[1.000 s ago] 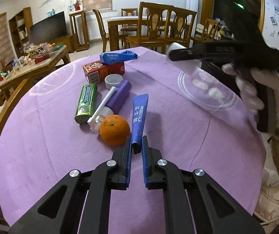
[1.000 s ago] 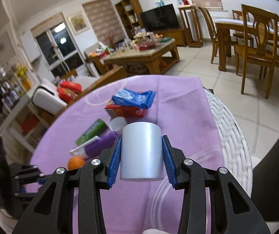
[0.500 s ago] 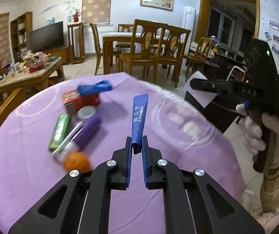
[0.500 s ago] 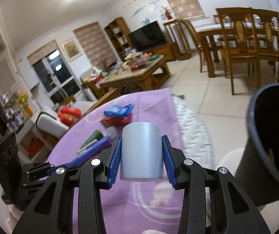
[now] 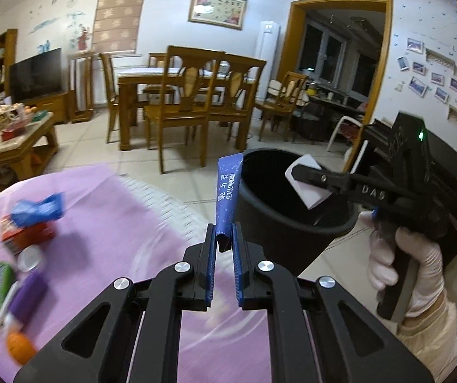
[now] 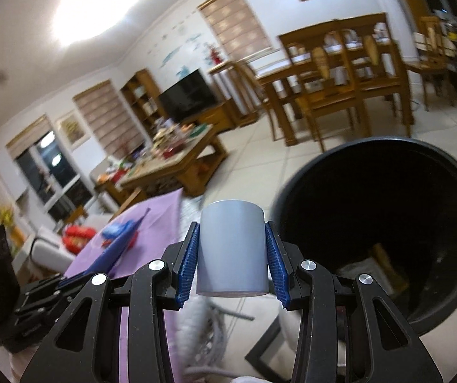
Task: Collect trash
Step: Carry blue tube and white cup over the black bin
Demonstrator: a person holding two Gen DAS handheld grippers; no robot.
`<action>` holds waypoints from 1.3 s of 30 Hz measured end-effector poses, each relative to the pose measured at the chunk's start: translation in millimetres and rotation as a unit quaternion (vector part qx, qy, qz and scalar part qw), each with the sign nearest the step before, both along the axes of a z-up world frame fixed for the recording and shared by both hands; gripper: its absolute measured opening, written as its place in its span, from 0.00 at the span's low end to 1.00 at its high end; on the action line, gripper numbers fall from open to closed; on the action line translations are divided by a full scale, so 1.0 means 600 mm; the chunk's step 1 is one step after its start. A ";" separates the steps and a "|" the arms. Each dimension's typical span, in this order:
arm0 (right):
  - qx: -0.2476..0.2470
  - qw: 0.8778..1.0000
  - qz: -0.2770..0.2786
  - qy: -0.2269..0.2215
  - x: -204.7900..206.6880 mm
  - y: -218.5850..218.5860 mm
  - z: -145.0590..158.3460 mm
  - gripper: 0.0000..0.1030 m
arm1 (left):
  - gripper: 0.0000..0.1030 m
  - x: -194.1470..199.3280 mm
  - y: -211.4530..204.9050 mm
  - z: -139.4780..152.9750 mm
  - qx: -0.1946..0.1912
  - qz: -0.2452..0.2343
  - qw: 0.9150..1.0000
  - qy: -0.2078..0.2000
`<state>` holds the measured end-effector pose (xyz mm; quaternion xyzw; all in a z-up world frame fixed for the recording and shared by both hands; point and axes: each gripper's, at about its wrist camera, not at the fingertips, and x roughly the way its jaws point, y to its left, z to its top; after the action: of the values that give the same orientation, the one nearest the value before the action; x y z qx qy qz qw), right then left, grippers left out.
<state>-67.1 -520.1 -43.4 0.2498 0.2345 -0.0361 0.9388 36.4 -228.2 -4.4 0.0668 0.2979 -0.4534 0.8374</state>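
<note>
My left gripper is shut on a blue probiotics sachet that stands upright, held in the air left of the black trash bin. My right gripper is shut on a white paper cup. In the left wrist view the right gripper holds the cup over the bin's mouth. In the right wrist view the bin sits just right of the cup, with some trash at its bottom.
The purple-clothed round table carries a red box with a blue wrapper, a green pack, a purple tube, a small white cup and an orange. Wooden dining chairs stand behind.
Both grippers have swung right, away from the table and toward the bin. The cup now hangs over the bin's mouth and the sachet is near its rim.
</note>
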 end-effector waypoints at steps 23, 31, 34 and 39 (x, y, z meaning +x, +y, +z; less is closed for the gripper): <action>0.044 0.992 -0.116 0.021 -0.068 -0.210 -0.104 0.40 | 0.10 -0.013 -0.250 -0.051 0.049 -0.090 0.995 0.016; 0.042 0.992 -0.117 0.021 -0.060 -0.216 -0.111 0.40 | 0.10 -0.019 -0.283 -0.070 0.076 -0.105 0.992 0.012; 0.033 0.992 -0.118 0.023 -0.056 -0.208 -0.109 0.40 | 0.10 -0.019 -0.287 -0.078 0.082 -0.107 0.991 0.012; 0.014 0.992 -0.121 0.029 -0.045 -0.199 -0.105 0.40 | 0.10 -0.016 -0.287 -0.085 0.090 -0.106 0.990 0.013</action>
<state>-94.4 -639.7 -106.4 0.2880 0.2305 -0.1538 0.9167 26.6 -400.5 -55.6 0.1670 0.3396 -0.5120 0.7711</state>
